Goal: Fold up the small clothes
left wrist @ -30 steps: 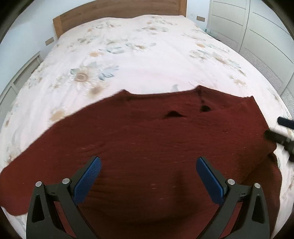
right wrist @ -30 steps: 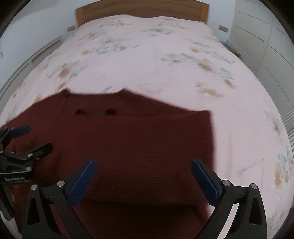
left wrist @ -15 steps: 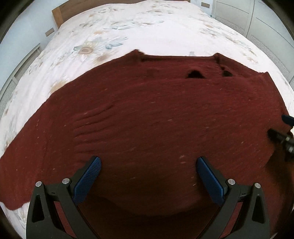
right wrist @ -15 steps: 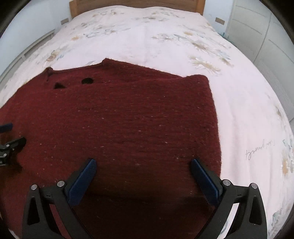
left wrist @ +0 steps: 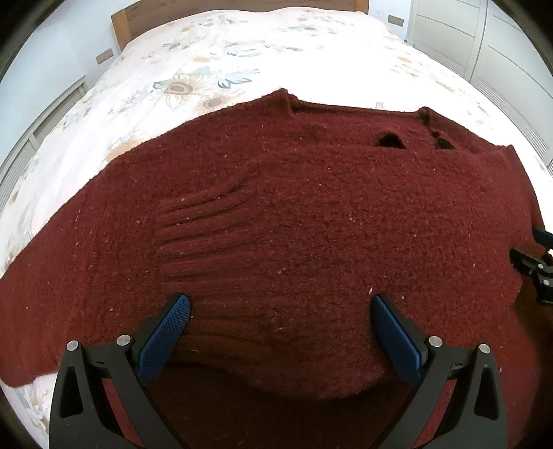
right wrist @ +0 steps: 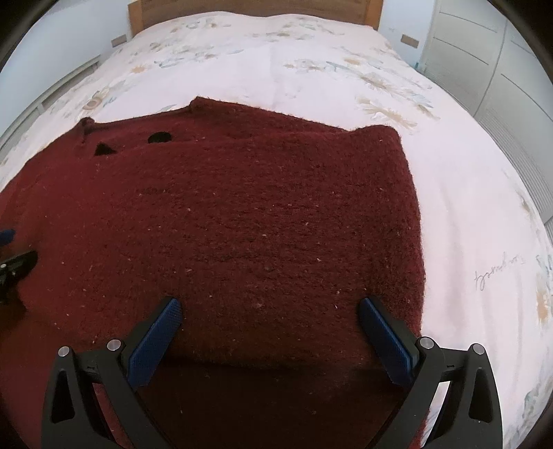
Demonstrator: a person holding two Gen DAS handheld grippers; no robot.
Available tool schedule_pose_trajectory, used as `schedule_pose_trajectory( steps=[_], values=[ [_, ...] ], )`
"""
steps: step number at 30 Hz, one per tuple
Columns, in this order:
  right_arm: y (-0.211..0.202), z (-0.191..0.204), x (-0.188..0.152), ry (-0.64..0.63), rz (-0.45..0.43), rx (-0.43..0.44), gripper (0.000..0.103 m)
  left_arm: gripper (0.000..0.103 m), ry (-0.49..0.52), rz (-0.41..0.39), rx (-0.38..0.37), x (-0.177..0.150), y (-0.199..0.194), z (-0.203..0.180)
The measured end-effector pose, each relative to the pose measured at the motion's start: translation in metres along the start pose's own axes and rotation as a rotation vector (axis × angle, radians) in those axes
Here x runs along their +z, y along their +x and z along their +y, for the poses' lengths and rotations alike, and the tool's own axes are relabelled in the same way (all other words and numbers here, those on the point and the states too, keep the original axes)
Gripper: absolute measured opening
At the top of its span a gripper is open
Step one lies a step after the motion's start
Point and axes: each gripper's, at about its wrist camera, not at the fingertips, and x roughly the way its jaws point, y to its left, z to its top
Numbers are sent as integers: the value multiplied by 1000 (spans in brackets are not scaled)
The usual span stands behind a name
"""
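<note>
A: Where does the sweater [left wrist: 293,224] lie?

B: It lies flat on the bed [left wrist: 242,51], neckline toward the headboard [right wrist: 255,7]. Seen from the right wrist, the sweater's right side ends in a straight folded edge, with bare floral sheet beyond it. Seen from the left wrist, its left sleeve runs out across the sheet toward the bed's left side.

A: And the left gripper [left wrist: 280,314]?

B: Its blue fingers [left wrist: 166,335] are spread wide, grasping nothing. They hang above the sweater's near part, on the side away from the headboard. A band of ribbed creases shows in the knit just beyond the left finger.

A: The right gripper [right wrist: 269,311]?

B: Released too, both fingers [right wrist: 385,340] far apart, over the sweater's near right part. The right finger sits just inside the folded edge. Whether either gripper touches the knit cannot be told.

A: Does each show in the other's camera?

B: Yes, at the frame edges, over the sweater's middle. Two dark openings mark the knit just below the neckline.
</note>
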Motion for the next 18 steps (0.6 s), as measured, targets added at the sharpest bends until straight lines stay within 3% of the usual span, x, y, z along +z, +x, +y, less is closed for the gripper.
schedule_pose_trajectory(
  steps=[5, 10, 18],
  values=[
    [-18, -3, 3, 21, -4, 30, 102, 102, -7, 22, -10, -4, -1, -9],
    [-66, -15, 7, 44, -54, 37, 102, 102, -55, 56, -49, 6, -13, -1],
    [-119, -31, -7, 20, -75, 4, 102, 102, -63, -11, -35, 3, -62, 12]
  ],
)
